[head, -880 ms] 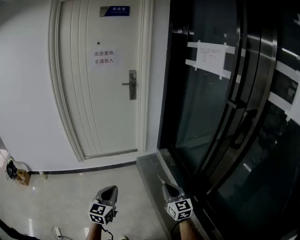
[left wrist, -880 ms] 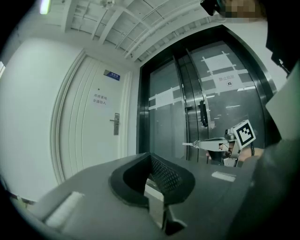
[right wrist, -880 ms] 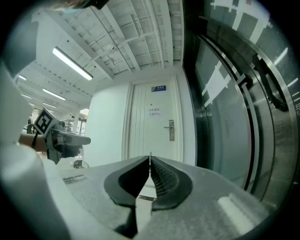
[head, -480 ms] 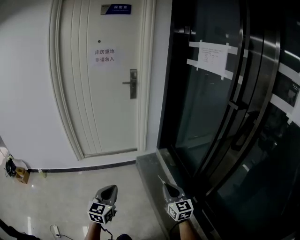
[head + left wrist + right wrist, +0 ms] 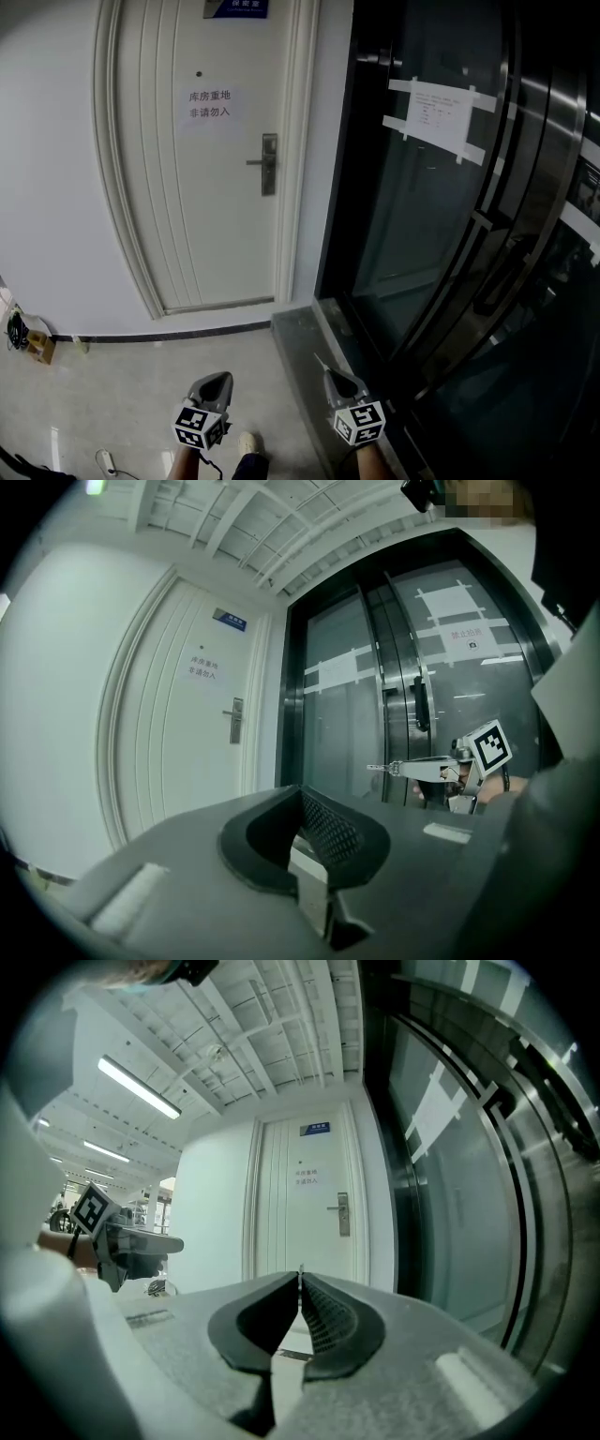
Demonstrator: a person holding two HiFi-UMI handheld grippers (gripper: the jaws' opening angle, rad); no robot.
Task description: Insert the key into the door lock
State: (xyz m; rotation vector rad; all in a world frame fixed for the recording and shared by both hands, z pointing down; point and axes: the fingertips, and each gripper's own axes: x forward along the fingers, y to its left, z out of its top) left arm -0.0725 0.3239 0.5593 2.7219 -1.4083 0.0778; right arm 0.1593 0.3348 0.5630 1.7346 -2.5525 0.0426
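The white door (image 5: 202, 187) stands ahead, some way off, with its metal lock plate and lever handle (image 5: 268, 164) at mid height; the lock (image 5: 343, 1214) also shows in the right gripper view. My right gripper (image 5: 330, 372) is shut on a thin silver key (image 5: 322, 362), whose tip (image 5: 300, 1268) pokes out past the jaws. From the left gripper view the key (image 5: 378, 768) sticks out level from the right gripper (image 5: 405, 767). My left gripper (image 5: 226, 376) is shut with nothing in it. Both grippers are held low, pointing at the door.
Dark glass doors in steel frames (image 5: 450, 234) fill the right side, with a taped paper (image 5: 441, 117) on them. A dark stone sill (image 5: 300, 328) runs along their foot. A notice (image 5: 208, 103) hangs on the door. Small clutter (image 5: 33, 342) lies by the left wall.
The door and glass wall have slid slightly in the head view as the camera shifted. A shoe has come into view between the grippers at the bottom. Both grippers keep their places.
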